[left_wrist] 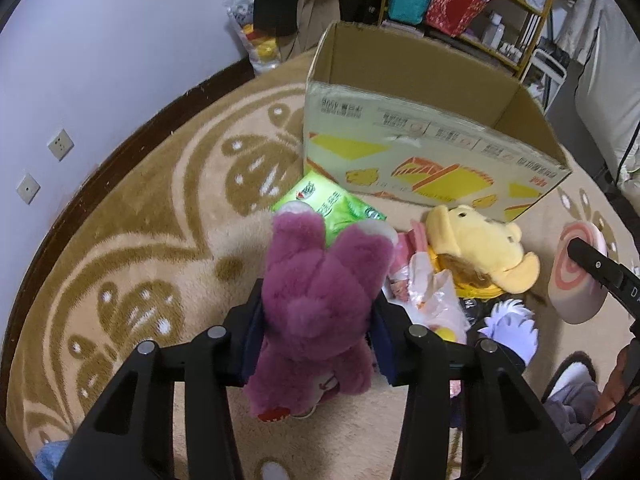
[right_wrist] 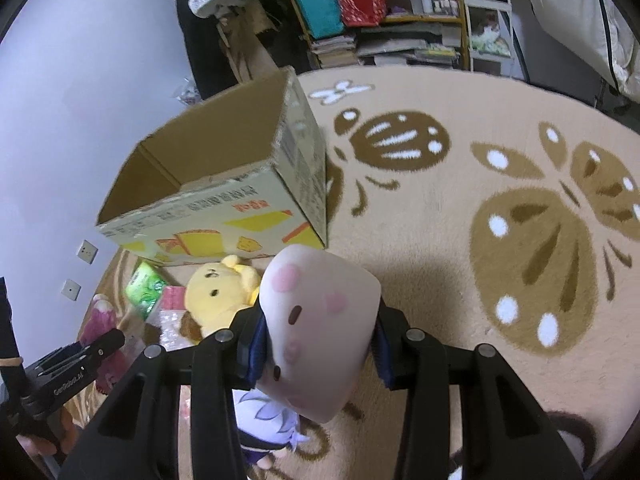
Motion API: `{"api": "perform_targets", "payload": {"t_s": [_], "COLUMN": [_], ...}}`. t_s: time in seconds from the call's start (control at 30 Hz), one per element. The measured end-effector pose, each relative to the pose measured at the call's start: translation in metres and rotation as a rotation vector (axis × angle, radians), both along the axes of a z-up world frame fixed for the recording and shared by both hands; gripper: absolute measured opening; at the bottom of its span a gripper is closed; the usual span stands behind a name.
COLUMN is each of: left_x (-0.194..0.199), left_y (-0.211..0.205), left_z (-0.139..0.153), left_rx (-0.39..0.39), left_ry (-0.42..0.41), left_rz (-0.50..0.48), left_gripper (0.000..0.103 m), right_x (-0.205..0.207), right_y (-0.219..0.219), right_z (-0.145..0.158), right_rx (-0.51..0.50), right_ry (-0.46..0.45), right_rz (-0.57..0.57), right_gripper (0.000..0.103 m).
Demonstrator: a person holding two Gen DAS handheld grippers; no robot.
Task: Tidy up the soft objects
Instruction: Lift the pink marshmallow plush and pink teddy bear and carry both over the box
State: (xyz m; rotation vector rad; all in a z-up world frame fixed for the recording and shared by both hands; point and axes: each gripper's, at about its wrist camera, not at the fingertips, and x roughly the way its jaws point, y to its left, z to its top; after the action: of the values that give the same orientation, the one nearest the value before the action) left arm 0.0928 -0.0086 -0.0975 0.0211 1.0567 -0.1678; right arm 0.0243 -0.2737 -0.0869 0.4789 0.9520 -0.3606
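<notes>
My left gripper (left_wrist: 318, 334) is shut on a purple plush bear (left_wrist: 320, 304) and holds it above the rug. My right gripper (right_wrist: 316, 340) is shut on a pale pink roll-cake plush (right_wrist: 316, 328), also seen in the left wrist view (left_wrist: 576, 280). An open cardboard box (left_wrist: 420, 160) stands on the rug ahead; it shows in the right wrist view (right_wrist: 224, 208) too. A yellow dog plush (left_wrist: 476, 248) (right_wrist: 224, 296) lies in front of the box. A white-haired doll (left_wrist: 510, 328) (right_wrist: 264, 424) lies below my right gripper.
A green tissue pack (left_wrist: 332, 204) (right_wrist: 144, 286) and plastic-wrapped pink items (left_wrist: 424, 292) lie by the box on the beige butterfly rug (right_wrist: 500, 240). A cluttered shelf (left_wrist: 472, 8) stands behind, the wall (left_wrist: 100, 60) to the left.
</notes>
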Motion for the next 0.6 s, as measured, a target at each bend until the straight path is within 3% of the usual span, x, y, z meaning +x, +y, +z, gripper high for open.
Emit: {"api": "perform_targets", "payload": {"t_s": [0.23, 0.6], "left_x": [-0.013, -0.032], "left_y": [0.003, -0.001], "left_z": [0.021, 0.063], "left_rx": [-0.011, 0.029], "left_ry": [-0.063, -0.278], "left_rz": [0.012, -0.008], "left_gripper": [0.045, 0.045], "right_x": [-0.009, -0.016], "right_y": [0.006, 0.01], "right_z": [0.018, 0.046], "right_rx": [-0.009, -0.043], "right_ry": [-0.05, -0.134], "right_rz": [0.033, 0.05], "right_gripper": [0.045, 0.045]}}
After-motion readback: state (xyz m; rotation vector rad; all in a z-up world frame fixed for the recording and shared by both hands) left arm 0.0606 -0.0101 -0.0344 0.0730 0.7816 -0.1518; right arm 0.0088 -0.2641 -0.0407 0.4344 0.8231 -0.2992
